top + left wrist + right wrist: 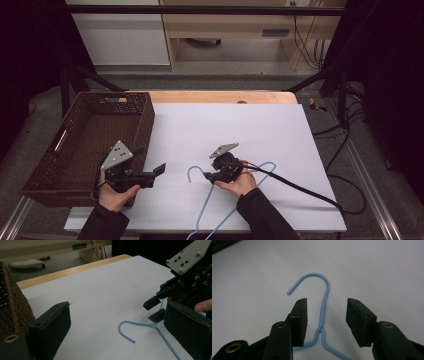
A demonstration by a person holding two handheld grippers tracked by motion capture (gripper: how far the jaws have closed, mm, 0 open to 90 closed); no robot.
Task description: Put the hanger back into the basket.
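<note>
Right claw [325, 312] agape astride blue hanger [323, 310] neck, pads clear: lined up for pinch. Left claw [120, 332] open, idle beside basket [85, 135].

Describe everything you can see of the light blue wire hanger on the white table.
The light blue wire coat hanger looks like thin coated wire, with an open curved hook, a short twisted neck and two shoulders spreading away. It lies flat on the white table surface, hook pointing toward the brown woven basket, its lower end running past the table's near edge. The right gripper straddles the neck; its pads stand either side with gaps, not pressing yet. The left gripper is open, apart from it.
</note>
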